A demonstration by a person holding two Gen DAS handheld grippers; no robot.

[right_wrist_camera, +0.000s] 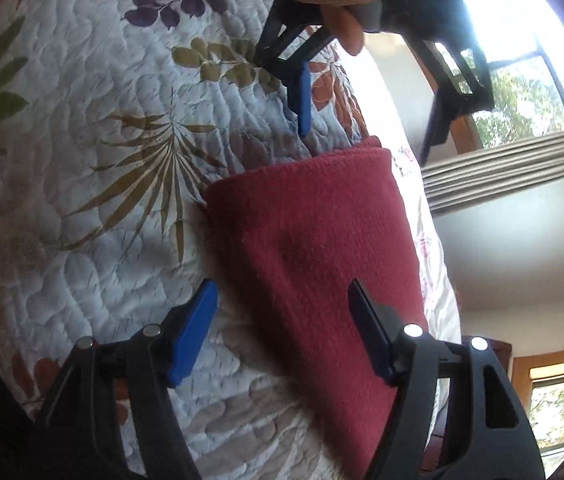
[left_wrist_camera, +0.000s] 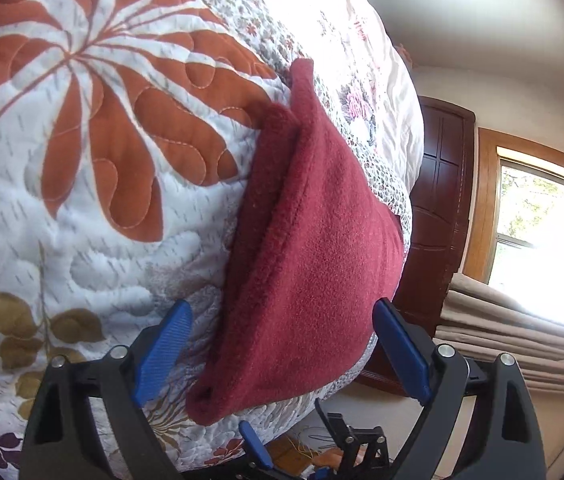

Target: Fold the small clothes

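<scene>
Your left gripper (left_wrist_camera: 282, 344) and right gripper (right_wrist_camera: 282, 332) both stand spread wide, pinching nothing; each straddles one end of the cloth (left_wrist_camera: 305, 248). The red fleece cloth lies folded over on the quilt (left_wrist_camera: 82, 200), layered edges showing along one side, close to the bed's edge. Risks, as judged: closing on the upper layer alone would peel the fold open; a finger (left_wrist_camera: 166, 348) resting on the quilt could snag the quilting along with the cloth; a pull toward the bed's edge could slide the cloth off. No containers are in view, so nothing is held in any.
</scene>
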